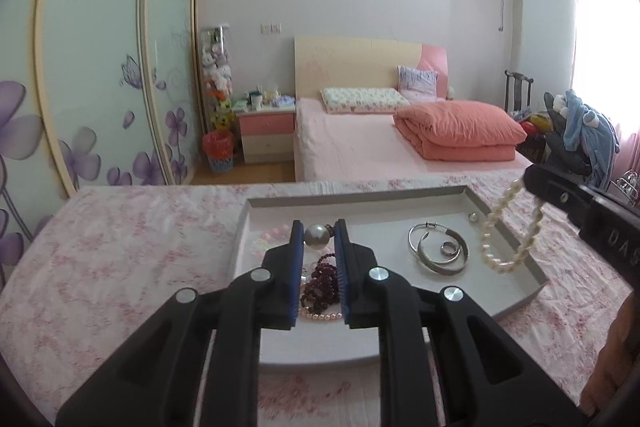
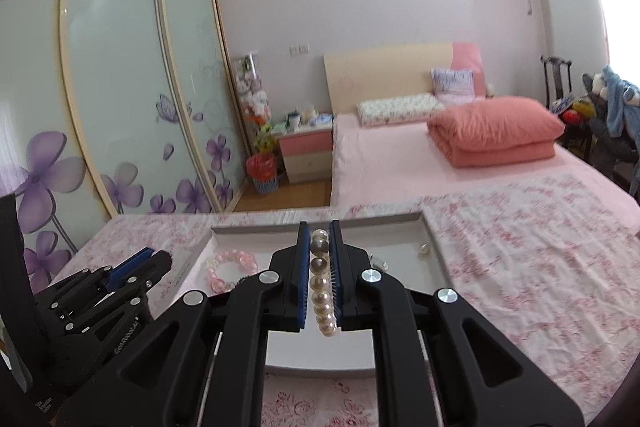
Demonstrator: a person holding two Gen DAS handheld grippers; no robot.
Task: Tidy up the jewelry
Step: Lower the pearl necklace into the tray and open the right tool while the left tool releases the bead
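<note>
left gripper (image 1: 319,237) clamps large pearl (image 1: 319,235) | right gripper (image 2: 320,247) pinches pearl bracelet (image 2: 322,289), loop hanging lengthwise over tray (image 1: 516,251)

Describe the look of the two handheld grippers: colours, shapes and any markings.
Both are matte black plastic linkages with round silver pivot pins. The left gripper has two flat fingers lined with blue ribbed pads, and so does the right gripper. White lettering reading "GenRobot.ai" shows on the left gripper's side in the right wrist view; raised letters "DAS" show on the right gripper's body in the left wrist view. No cables or sleeves are visible.
</note>
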